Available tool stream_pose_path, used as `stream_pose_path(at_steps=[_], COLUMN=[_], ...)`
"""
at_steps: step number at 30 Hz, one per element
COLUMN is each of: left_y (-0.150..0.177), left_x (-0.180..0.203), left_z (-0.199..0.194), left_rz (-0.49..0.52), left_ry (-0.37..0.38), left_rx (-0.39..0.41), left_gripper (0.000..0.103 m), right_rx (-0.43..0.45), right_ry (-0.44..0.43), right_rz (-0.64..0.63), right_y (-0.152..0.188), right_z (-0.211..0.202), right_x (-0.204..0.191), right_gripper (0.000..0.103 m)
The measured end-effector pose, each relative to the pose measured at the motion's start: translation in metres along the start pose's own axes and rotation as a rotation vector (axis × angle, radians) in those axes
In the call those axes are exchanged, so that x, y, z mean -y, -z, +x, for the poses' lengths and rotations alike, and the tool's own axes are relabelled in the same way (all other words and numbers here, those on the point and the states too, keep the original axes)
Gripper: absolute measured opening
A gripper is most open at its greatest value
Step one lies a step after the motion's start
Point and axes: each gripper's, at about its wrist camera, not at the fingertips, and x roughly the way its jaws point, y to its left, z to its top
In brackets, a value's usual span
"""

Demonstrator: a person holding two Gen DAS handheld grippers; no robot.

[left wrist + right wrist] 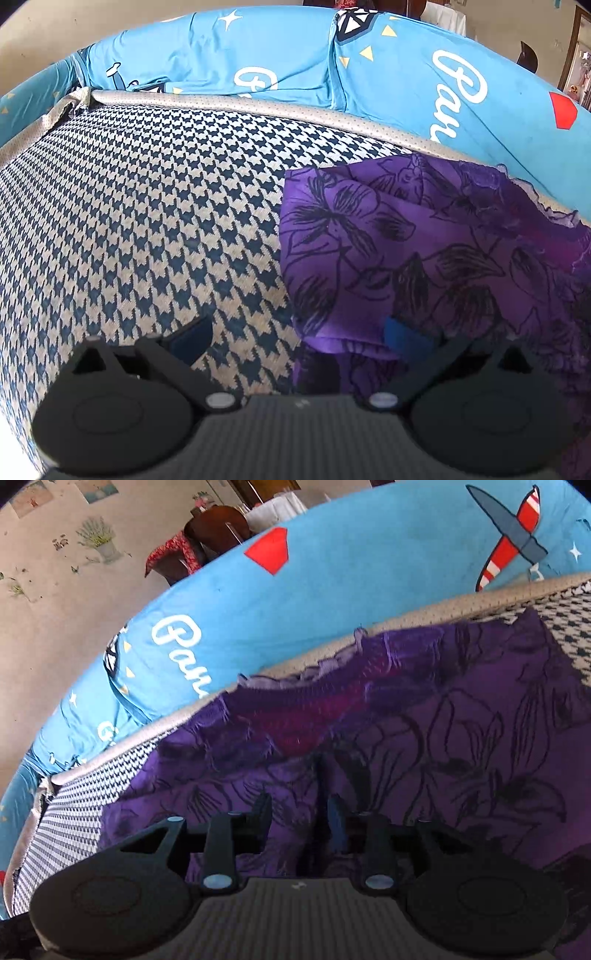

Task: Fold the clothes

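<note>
A purple garment [413, 236] with black flower outlines and a frilled hem lies on the houndstooth mattress [155, 206], against its far edge. My left gripper [299, 343] is open and low over the mattress. Its left finger is above bare houndstooth, and its right fingertip [402, 338] rests at the garment's near left border. In the right wrist view the purple garment [424, 716] fills the middle. My right gripper [300, 821] has its fingers drawn close together, with a raised fold of the cloth between them.
A blue printed sheet [388, 66] with white lettering, stars and a plane bunches along the mattress's far side. Grey piping [258, 105] marks the mattress edge. Beyond it are a flower-decorated wall [74, 572] and dark furniture [218, 528].
</note>
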Motion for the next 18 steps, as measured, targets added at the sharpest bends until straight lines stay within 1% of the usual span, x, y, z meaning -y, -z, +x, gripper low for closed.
stream_pose_path(at_steps=[3, 5, 8, 9, 10, 11, 13, 15, 17, 18], left_y=[0.001, 0.001, 0.002, 0.002, 0.001, 0.001, 0.001, 0.001, 0.001, 0.001], left_x=[0.000, 0.000, 0.000, -0.001, -0.001, -0.001, -0.002, -0.003, -0.004, -0.004], left_z=[0.000, 0.001, 0.002, 0.002, 0.002, 0.002, 0.001, 0.000, -0.001, -0.001], left_rz=[0.000, 0.002, 0.004, 0.003, 0.002, 0.002, 0.000, -0.001, -0.002, -0.002], left_ry=[0.001, 0.000, -0.002, -0.003, -0.004, -0.005, -0.008, -0.010, -0.013, -0.014], left_rx=[-0.004, -0.005, -0.007, -0.008, -0.009, -0.009, -0.009, -0.009, -0.009, -0.009], left_gripper=[0.103, 0.103, 0.103, 0.103, 0.103, 0.103, 0.103, 0.103, 0.103, 0.103], right_rx=[-0.011, -0.017, -0.006, 0.001, 0.007, 0.009, 0.018, 0.039, 0.097, 0.146], right_ry=[0.008, -0.005, 0.000, 0.003, 0.006, 0.007, 0.007, -0.006, -0.012, -0.014], right_rz=[-0.019, -0.023, -0.054, -0.059, -0.063, -0.064, -0.060, -0.051, -0.068, -0.085], right_y=[0.005, 0.008, 0.011, 0.012, 0.013, 0.013, 0.013, 0.012, 0.007, 0.003], right_z=[0.006, 0.009, 0.011, 0.012, 0.013, 0.013, 0.013, 0.011, -0.001, -0.010], right_x=[-0.004, -0.005, -0.012, -0.013, -0.014, -0.015, -0.016, -0.017, -0.023, -0.027], right_gripper=[0.037, 0.037, 0.037, 0.035, 0.028, 0.019, 0.011, 0.010, 0.009, 0.009])
